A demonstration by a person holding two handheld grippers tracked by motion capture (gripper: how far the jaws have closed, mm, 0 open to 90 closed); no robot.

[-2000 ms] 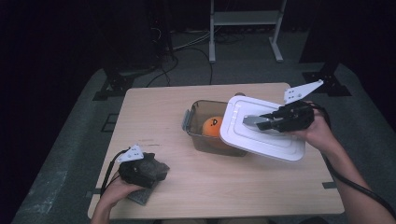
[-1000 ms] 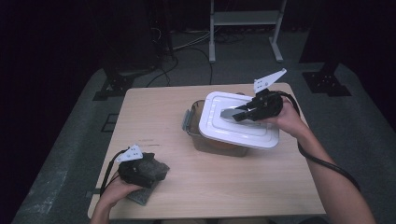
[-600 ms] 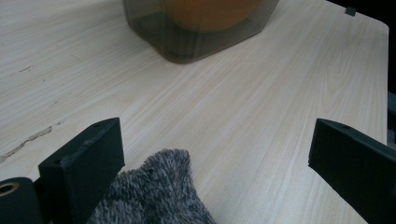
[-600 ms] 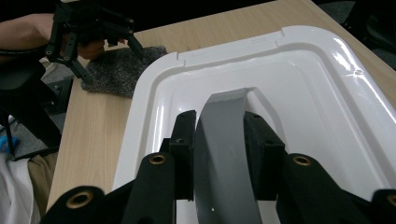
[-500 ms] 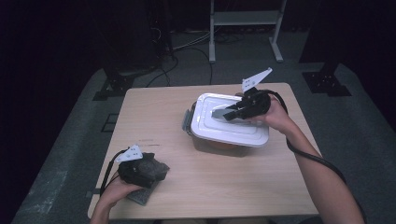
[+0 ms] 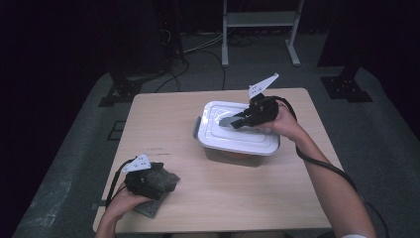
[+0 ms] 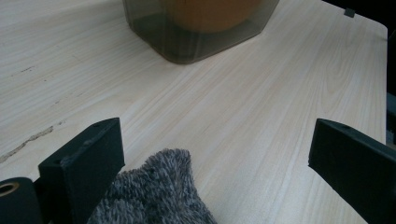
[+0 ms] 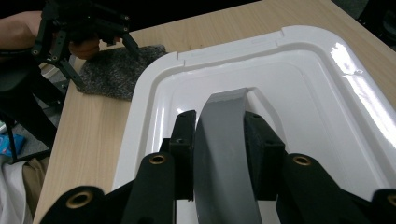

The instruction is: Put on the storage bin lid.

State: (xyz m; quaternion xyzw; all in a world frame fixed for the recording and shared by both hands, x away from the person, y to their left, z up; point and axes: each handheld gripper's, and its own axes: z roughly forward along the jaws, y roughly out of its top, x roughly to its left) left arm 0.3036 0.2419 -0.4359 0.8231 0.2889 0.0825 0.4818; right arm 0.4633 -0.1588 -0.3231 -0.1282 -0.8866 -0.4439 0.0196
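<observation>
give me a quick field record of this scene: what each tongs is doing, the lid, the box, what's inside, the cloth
right tongs: shut on the grey handle of the white plastic lid
lid: lying on top of the smoky clear plastic box; whether it is pressed home cannot be told
box contents: something orange, seen through the wall
left tongs: open, jaws wide apart, resting over the grey fuzzy cloth
cloth: at the near left corner of the light wooden table
</observation>
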